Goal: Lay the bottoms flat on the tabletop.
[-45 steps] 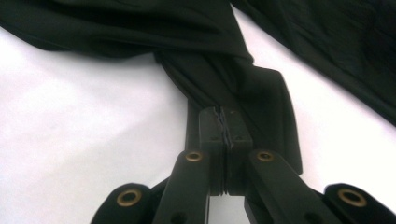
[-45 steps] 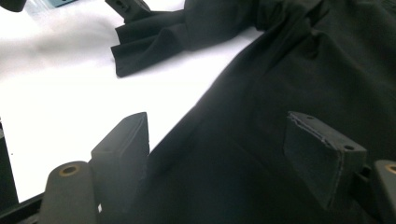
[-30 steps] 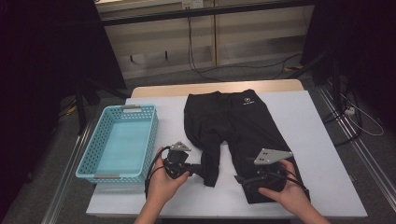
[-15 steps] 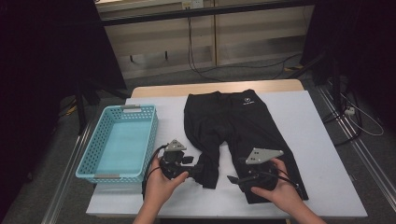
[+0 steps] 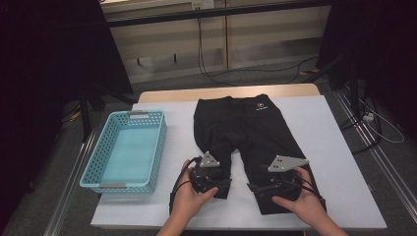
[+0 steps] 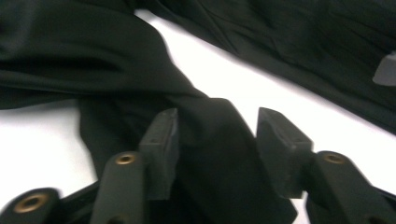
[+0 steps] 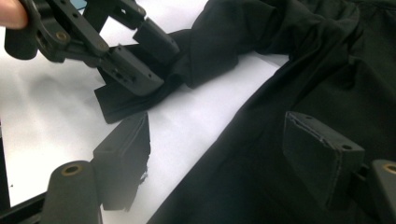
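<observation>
Black pants [image 5: 251, 128] lie flat on the white table [image 5: 324, 147], waistband at the far side and legs toward me. My left gripper [image 5: 223, 184] is at the hem of the left leg. In the left gripper view its jaws [image 6: 215, 116] have just been closing and stand apart, with a fold of the leg [image 6: 93, 70] between them and a sliver of table beside one pad. My right gripper [image 5: 255, 189] is at the right leg's hem. Its jaws [image 7: 219, 123] are open wide, one over bare table, one over the cloth [image 7: 327, 70]. The left gripper [image 7: 169, 65] shows beyond.
A teal mesh basket [image 5: 93, 179] with nothing in it stands at the table's left side. Bare white tabletop lies to the right of the pants. Dark curtains, cables and a rail surround the table on the floor.
My left hand has shifted a little to the right, onto the left leg's hem. The right hand has hardly moved.
</observation>
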Demonstrator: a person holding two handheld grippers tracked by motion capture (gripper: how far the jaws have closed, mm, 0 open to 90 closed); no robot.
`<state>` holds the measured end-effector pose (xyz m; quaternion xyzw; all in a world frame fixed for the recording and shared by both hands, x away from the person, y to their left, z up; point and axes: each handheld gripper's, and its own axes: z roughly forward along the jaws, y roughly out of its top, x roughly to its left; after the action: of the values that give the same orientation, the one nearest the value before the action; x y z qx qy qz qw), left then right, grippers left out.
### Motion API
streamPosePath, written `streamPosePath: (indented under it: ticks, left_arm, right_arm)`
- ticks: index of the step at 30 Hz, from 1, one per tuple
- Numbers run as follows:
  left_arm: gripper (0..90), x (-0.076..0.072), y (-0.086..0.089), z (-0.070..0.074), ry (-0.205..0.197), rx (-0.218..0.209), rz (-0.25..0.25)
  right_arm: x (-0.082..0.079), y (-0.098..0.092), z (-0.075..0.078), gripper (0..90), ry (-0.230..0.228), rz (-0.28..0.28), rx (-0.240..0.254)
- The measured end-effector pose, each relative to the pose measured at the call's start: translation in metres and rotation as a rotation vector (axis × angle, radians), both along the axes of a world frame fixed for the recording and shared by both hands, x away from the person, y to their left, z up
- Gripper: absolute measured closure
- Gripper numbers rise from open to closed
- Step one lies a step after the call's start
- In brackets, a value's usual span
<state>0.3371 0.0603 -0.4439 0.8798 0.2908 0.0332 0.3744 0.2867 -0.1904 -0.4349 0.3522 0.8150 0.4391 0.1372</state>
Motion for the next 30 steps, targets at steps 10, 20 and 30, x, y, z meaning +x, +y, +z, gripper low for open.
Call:
streamPosePath:
  ticks: [10,20,30]
  left_arm:
    - [90.0,-0.004,-0.009,-0.002,0.059,0.008,-0.032]
    - [90.0,0.007,0.026,0.032,0.053,-0.126,0.054]
    - [90.0,0.026,0.094,0.042,0.026,-0.173,0.252]
  right_arm:
    - [-0.002,-0.005,0.0,23.7,0.0,-0.018,-0.004]
    - [-0.002,-0.006,0.0,23.7,0.001,-0.018,-0.003]
    - [-0.003,-0.004,0.001,23.7,-0.004,-0.011,-0.001]
